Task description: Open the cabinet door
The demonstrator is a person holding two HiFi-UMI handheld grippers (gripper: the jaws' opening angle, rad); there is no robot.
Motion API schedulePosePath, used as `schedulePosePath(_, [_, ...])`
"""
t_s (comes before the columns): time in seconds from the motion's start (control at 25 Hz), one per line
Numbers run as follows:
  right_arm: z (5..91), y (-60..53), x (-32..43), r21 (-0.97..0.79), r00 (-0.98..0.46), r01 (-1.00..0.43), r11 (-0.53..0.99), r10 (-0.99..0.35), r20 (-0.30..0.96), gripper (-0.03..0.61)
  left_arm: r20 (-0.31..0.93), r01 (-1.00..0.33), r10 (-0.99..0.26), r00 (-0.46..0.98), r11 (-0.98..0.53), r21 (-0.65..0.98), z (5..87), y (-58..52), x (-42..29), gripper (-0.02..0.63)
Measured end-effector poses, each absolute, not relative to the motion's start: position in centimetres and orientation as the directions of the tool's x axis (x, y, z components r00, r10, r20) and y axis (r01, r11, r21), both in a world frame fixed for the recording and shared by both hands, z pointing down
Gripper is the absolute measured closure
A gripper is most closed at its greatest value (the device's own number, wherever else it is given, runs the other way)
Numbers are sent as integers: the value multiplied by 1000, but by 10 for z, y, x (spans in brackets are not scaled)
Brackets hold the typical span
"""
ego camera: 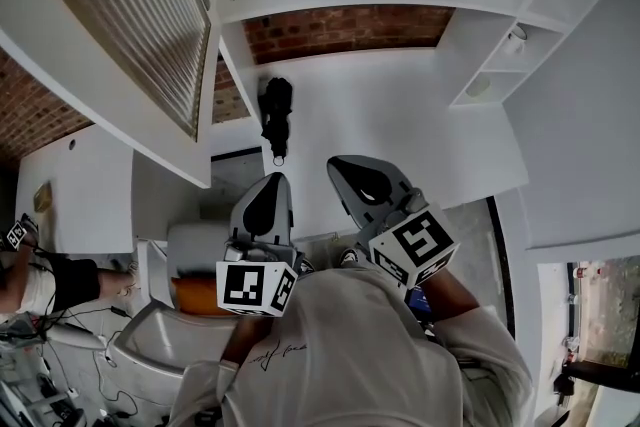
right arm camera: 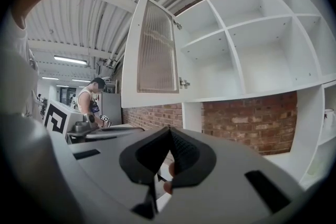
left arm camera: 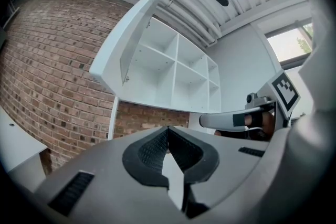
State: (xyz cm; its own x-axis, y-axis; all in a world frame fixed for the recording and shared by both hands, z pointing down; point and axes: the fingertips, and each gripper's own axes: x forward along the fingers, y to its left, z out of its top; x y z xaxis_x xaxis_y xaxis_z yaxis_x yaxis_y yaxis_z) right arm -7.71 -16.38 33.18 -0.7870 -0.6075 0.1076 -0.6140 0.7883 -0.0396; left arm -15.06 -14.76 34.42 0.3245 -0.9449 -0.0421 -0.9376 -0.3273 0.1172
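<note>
Left hand-held gripper (left arm camera: 168,128) is pinched right together with nothing in it, and my right hand-held gripper (right arm camera: 169,129) is the same, closed on air. They sit side by side, well clear of the cabinet. The cabinet door (right arm camera: 155,50), the one with the ribbed glass panel, stands swung wide open at the left end of the white shelf compartments (right arm camera: 247,44). Brick wall (right arm camera: 252,118) shows under those, with a white worktop (ego camera: 400,105) below.

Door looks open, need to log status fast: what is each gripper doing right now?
Left gripper: closed, jaws together, holding nothing.
Right gripper: closed, jaws together, holding nothing.
</note>
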Motion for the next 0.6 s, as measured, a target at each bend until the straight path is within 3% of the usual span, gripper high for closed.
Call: schedulePosePath(0.6, [360, -177, -31, -62, -692, -717, 694, -699, 182, 554, -31, -941, -949, 314, -316, 125, 350, -157, -143, 600])
